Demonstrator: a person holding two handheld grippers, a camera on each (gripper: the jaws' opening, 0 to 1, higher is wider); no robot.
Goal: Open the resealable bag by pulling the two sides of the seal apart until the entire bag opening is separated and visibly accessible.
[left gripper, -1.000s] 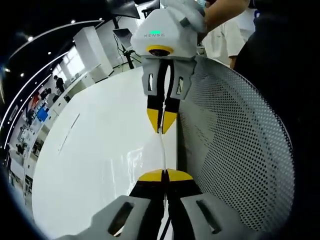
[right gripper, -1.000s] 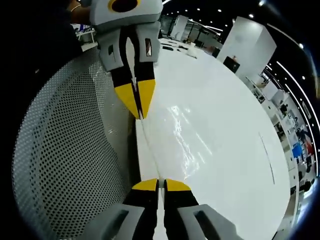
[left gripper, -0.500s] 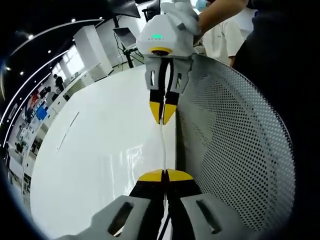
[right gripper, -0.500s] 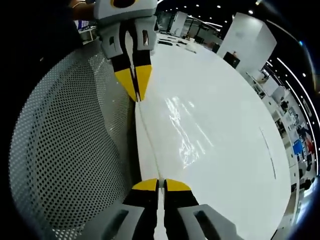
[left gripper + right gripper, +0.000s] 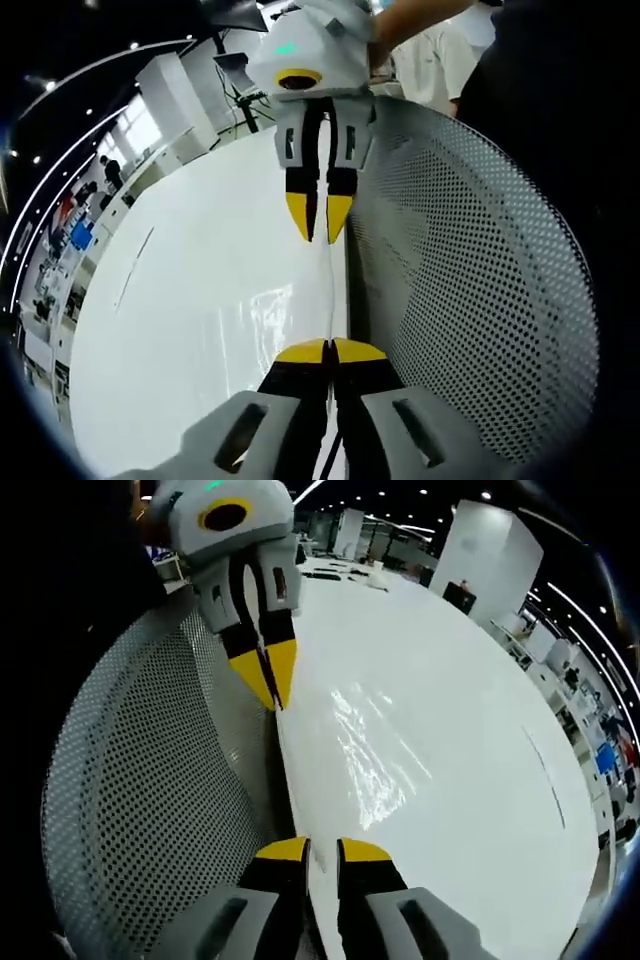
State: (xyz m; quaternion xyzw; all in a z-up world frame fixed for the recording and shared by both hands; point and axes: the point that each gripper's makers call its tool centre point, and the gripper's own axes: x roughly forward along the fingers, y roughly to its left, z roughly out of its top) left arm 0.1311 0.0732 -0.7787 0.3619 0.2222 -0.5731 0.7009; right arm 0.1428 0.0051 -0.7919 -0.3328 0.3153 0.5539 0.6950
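In the left gripper view, the white bench (image 5: pixel 190 300) spreads to the left of the jaws. The left gripper (image 5: pixel 329 350) rises from the bottom with its yellow-tipped jaws pressed together on the thin clear edge of the resealable bag (image 5: pixel 329 290). That edge runs straight ahead as a taut line to the right gripper (image 5: pixel 318 238), whose jaws pinch its far end. To the right of both stands a perforated metal screen (image 5: pixel 470 290).

In the right gripper view, the same screen (image 5: pixel 140 810) lies left of the jaws. The left gripper (image 5: pixel 268 695) comes in from above, its jaws closed on the bag's edge (image 5: pixel 295 780). The right gripper (image 5: pixel 320 848) shows a narrow gap between its tips, with the film running between them. The bench (image 5: pixel 440 750) stretches right.
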